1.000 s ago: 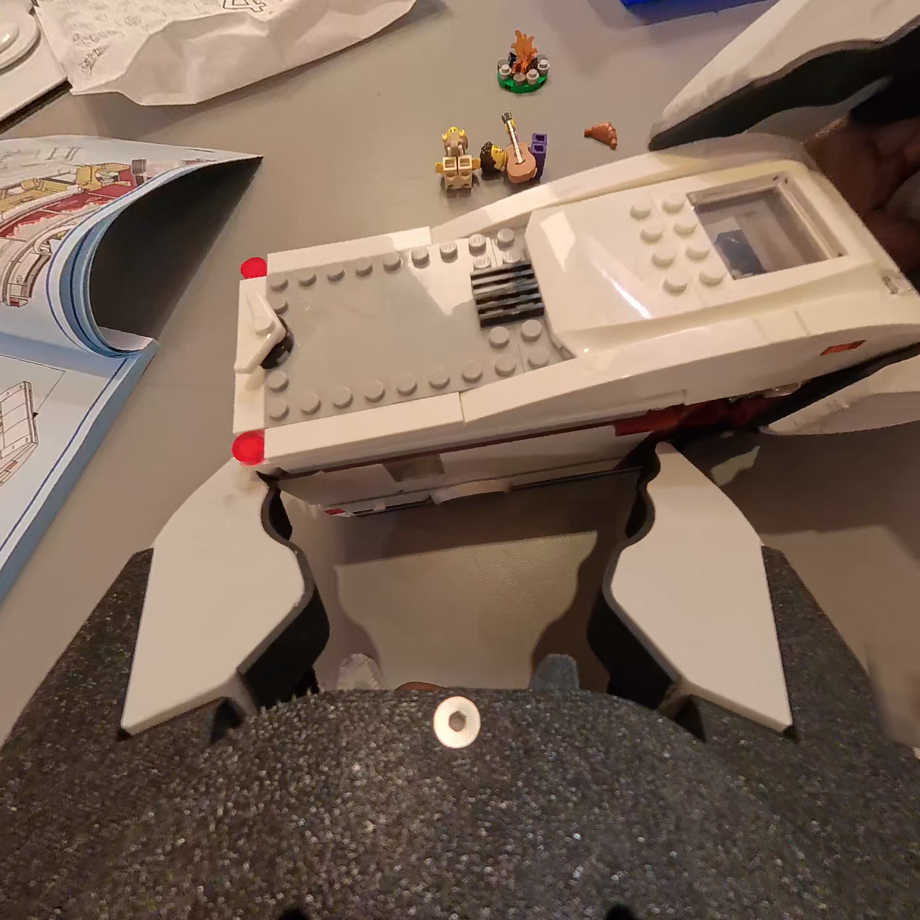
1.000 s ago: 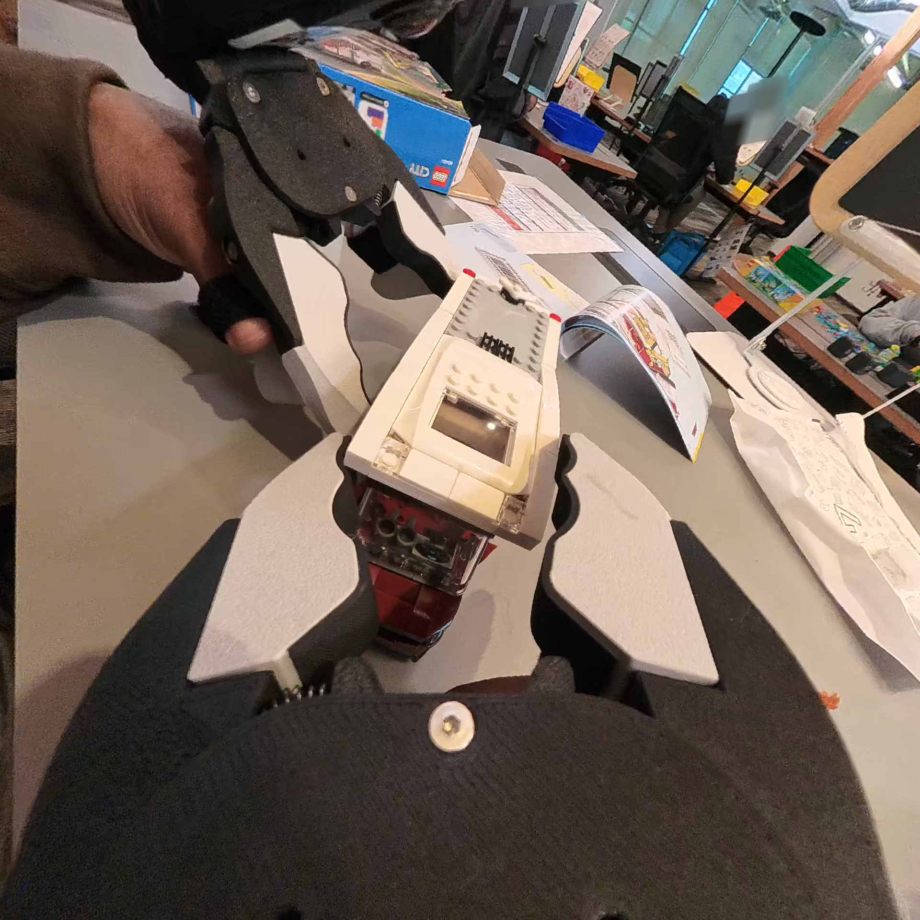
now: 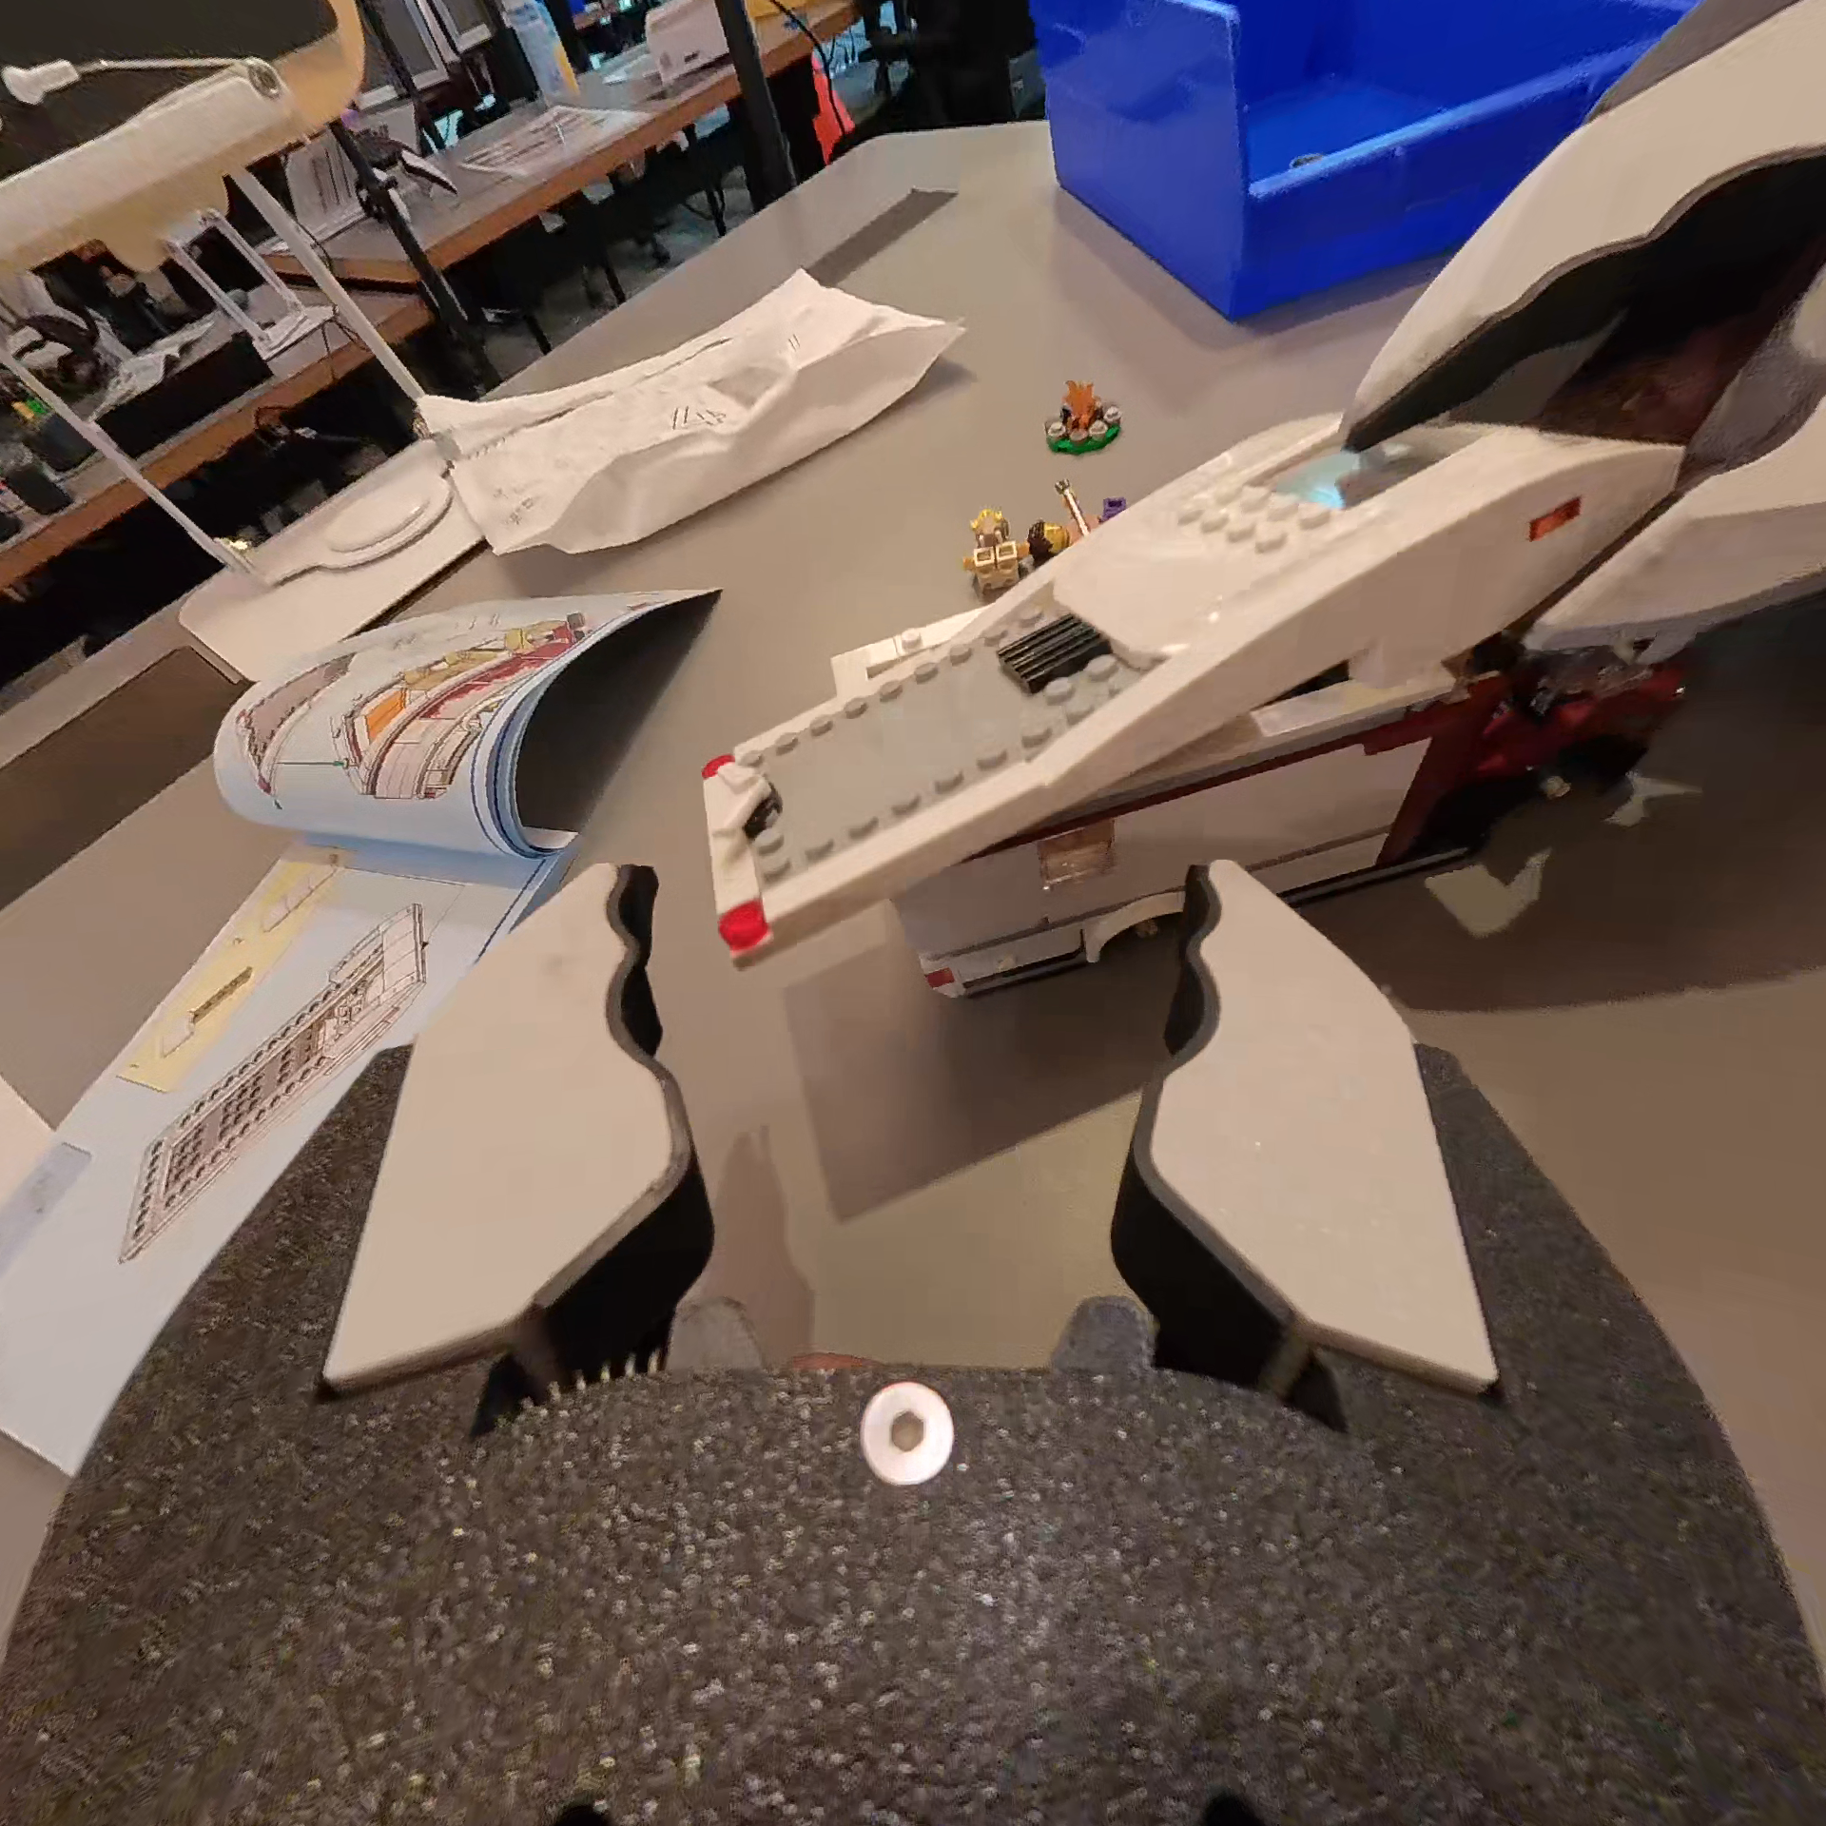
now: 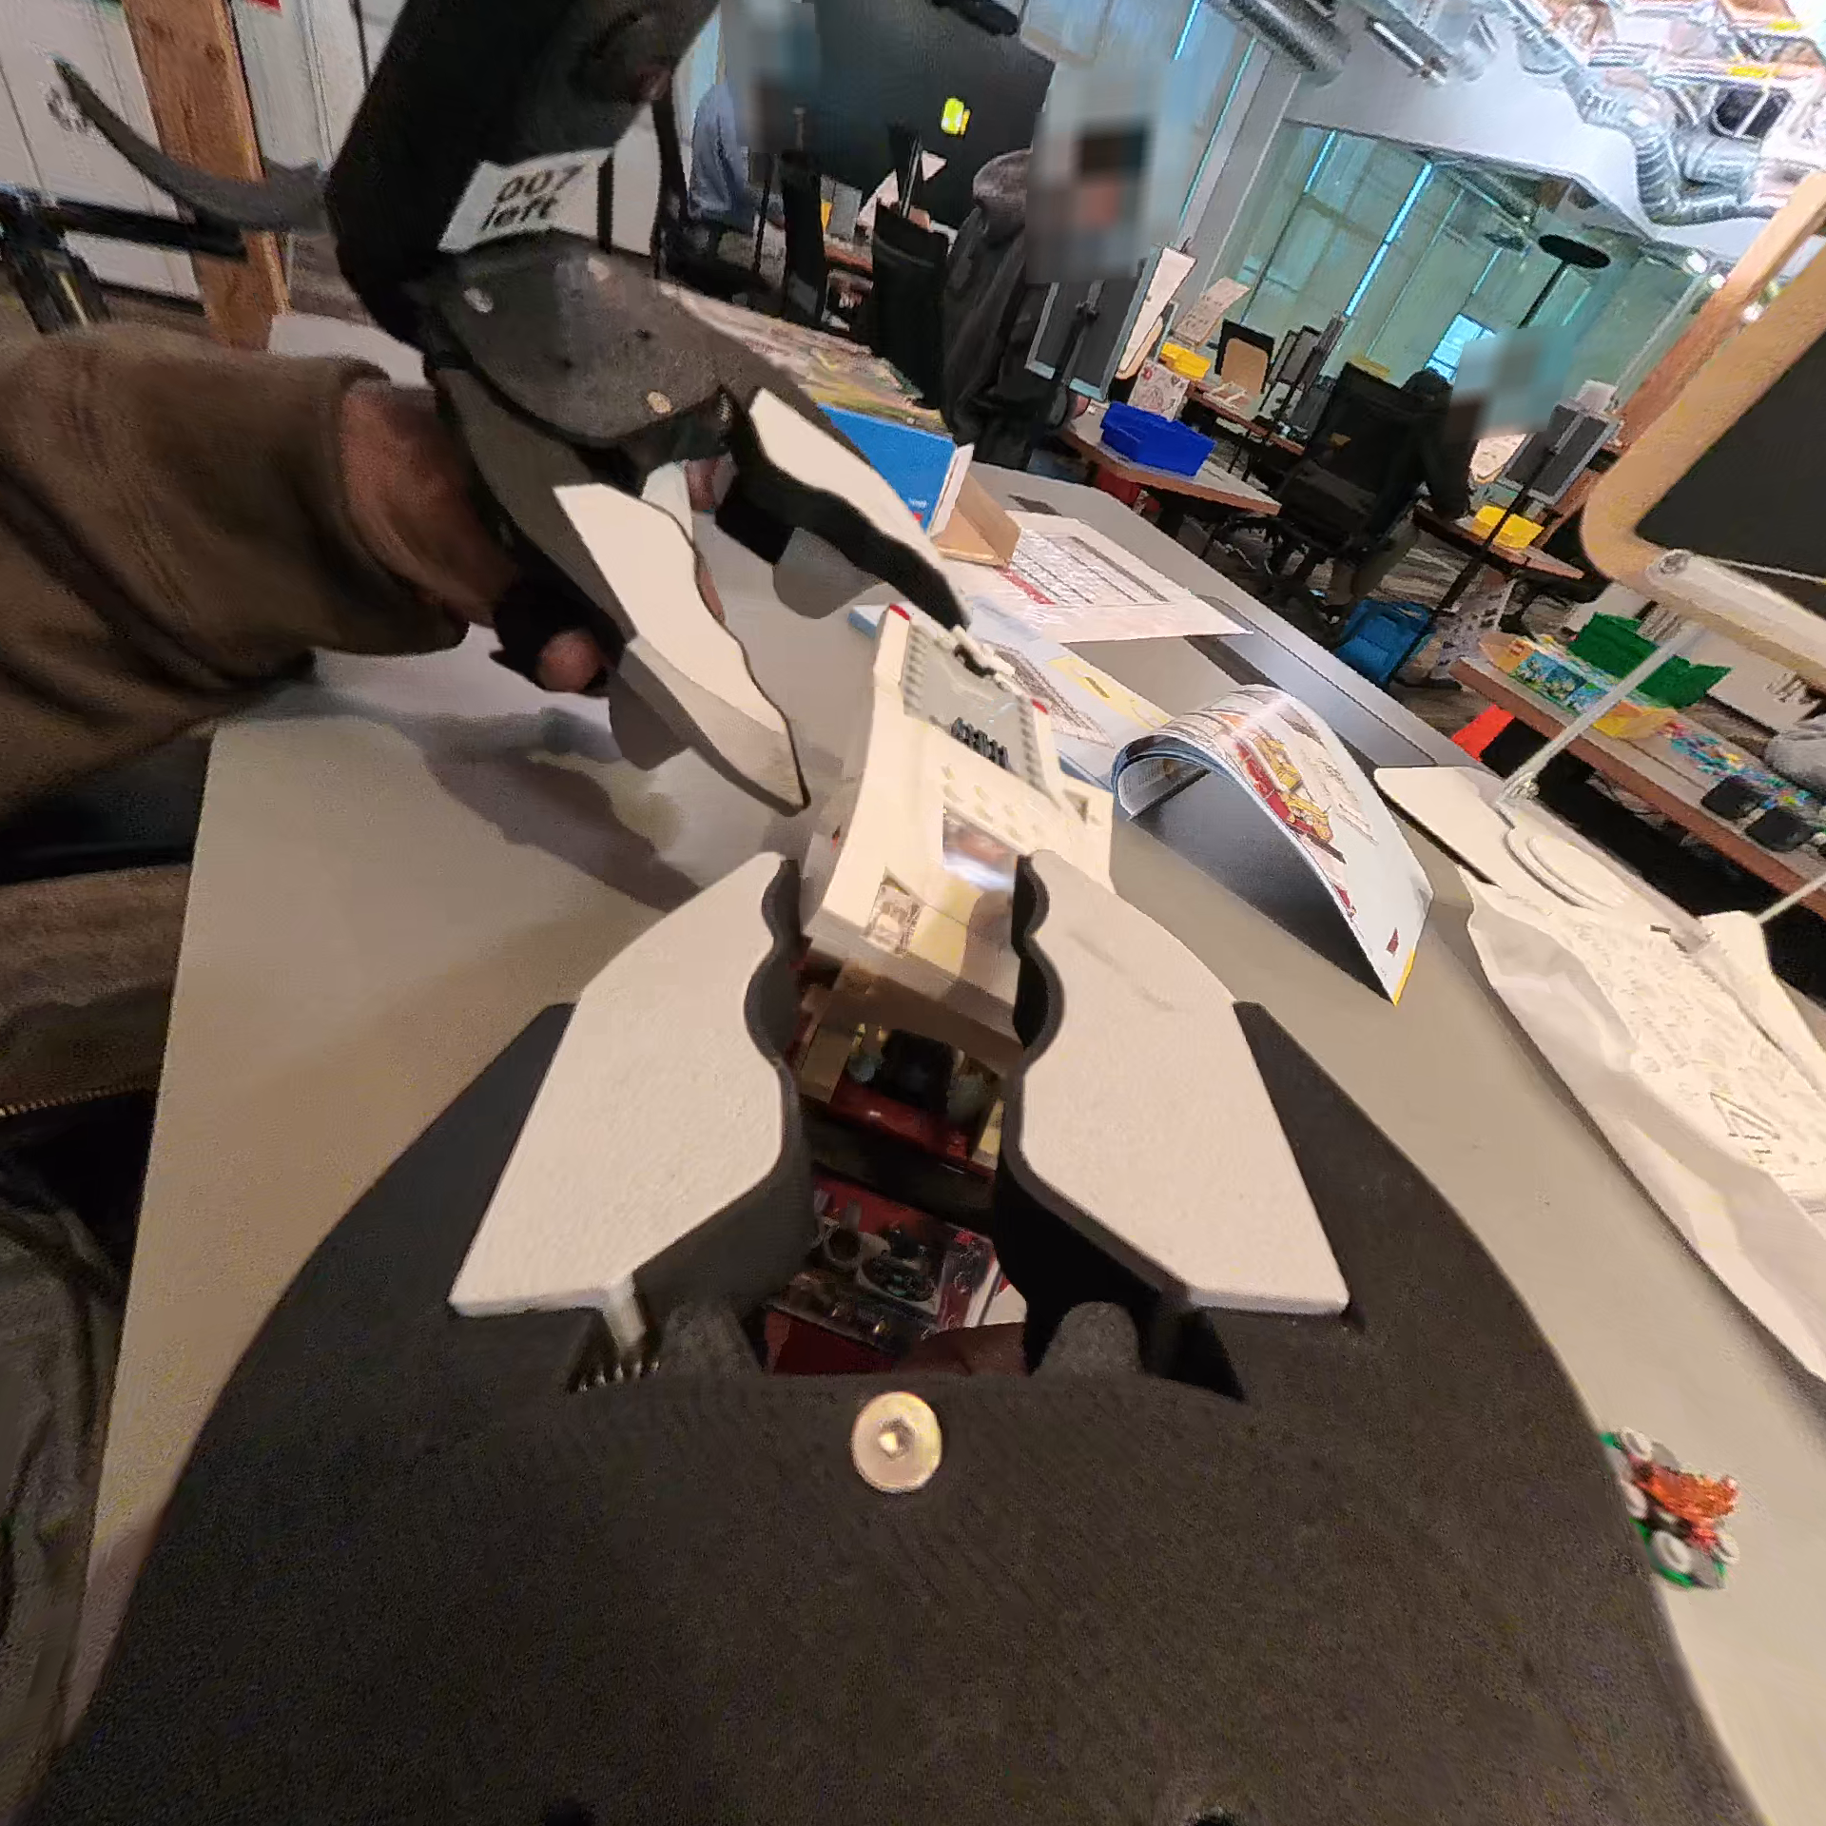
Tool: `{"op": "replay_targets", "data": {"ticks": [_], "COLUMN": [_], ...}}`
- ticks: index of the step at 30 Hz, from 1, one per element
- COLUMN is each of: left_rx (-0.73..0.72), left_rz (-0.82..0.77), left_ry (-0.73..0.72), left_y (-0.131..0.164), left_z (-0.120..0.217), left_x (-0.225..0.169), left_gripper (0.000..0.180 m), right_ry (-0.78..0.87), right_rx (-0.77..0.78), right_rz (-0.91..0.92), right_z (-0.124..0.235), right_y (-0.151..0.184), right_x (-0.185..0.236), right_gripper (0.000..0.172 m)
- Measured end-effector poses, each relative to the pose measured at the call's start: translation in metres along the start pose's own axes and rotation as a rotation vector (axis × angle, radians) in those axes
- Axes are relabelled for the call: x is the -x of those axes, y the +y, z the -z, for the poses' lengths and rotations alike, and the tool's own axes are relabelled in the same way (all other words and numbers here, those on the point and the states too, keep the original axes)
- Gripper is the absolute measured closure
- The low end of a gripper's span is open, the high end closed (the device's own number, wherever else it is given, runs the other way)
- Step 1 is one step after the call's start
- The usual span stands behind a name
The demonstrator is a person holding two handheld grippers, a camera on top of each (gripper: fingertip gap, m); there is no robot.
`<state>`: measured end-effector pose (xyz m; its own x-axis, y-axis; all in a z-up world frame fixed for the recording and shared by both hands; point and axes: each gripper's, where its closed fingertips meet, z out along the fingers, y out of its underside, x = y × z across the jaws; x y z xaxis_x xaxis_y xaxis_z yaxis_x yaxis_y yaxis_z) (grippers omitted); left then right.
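Observation:
A brick-built camper van stands on the grey table (image 3: 889,296). Its white body (image 3: 1235,820) with a dark red front sits flat. Its white and grey studded roof (image 3: 988,731) is tilted up off the body, front end high. My right gripper (image 4: 904,919) is shut on the roof's front end (image 4: 919,889), with a pad on each side. It also shows in the left wrist view (image 3: 1482,514) at the upper right. My left gripper (image 3: 919,949) is open and holds nothing, just short of the roof's rear edge. In the right wrist view the left gripper (image 4: 870,702) hangs over the roof's rear.
An open instruction booklet (image 3: 415,721) lies curled at the left. A crumpled white paper bag (image 3: 692,425) and a lamp base (image 3: 375,514) lie behind it. A blue bin (image 3: 1334,148) stands at the back. Small figures (image 3: 1028,543) and a campfire build (image 3: 1084,425) sit behind the van. The right tips stand about 20 cm off the campfire build (image 3: 1084,425). Seen from the right wrist view (image 4: 1636,1475) as well.
My right gripper has closed on the roof's front and lifted it, so the roof now tilts up off the van body. My left gripper has drawn back and narrowed a little.

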<state>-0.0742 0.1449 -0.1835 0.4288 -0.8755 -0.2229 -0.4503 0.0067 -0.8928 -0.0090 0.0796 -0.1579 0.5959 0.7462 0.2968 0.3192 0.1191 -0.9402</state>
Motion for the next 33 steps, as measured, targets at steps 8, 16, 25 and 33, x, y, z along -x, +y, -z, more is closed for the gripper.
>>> {"op": "replay_targets", "data": {"ticks": [8, 16, 25, 33], "left_rx": [0.083, 0.332, 0.514, 0.403], "left_rz": [-0.274, -0.562, -0.678, -0.679], "left_ry": [0.015, 0.458, 0.742, 0.592], "left_y": [-0.003, -0.014, -0.015, -0.014], "left_z": [-0.001, -0.02, -0.037, -0.045], "left_x": [-0.008, -0.042, -0.063, -0.055], "left_gripper": [0.077, 0.073, 0.092, 0.101], "right_ry": [-0.007, -0.035, -0.043, 0.004], "right_rx": [0.03, 0.017, 0.024, 0.042], "right_rz": [0.024, -0.01, 0.0, -0.029], "right_z": [0.001, 0.001, 0.001, 0.022], "right_y": [0.006, 0.005, 0.008, 0.011], "right_x": [0.0, 0.002, 0.004, -0.015], "right_gripper": [0.128, 0.124, 0.123, 0.118]}}
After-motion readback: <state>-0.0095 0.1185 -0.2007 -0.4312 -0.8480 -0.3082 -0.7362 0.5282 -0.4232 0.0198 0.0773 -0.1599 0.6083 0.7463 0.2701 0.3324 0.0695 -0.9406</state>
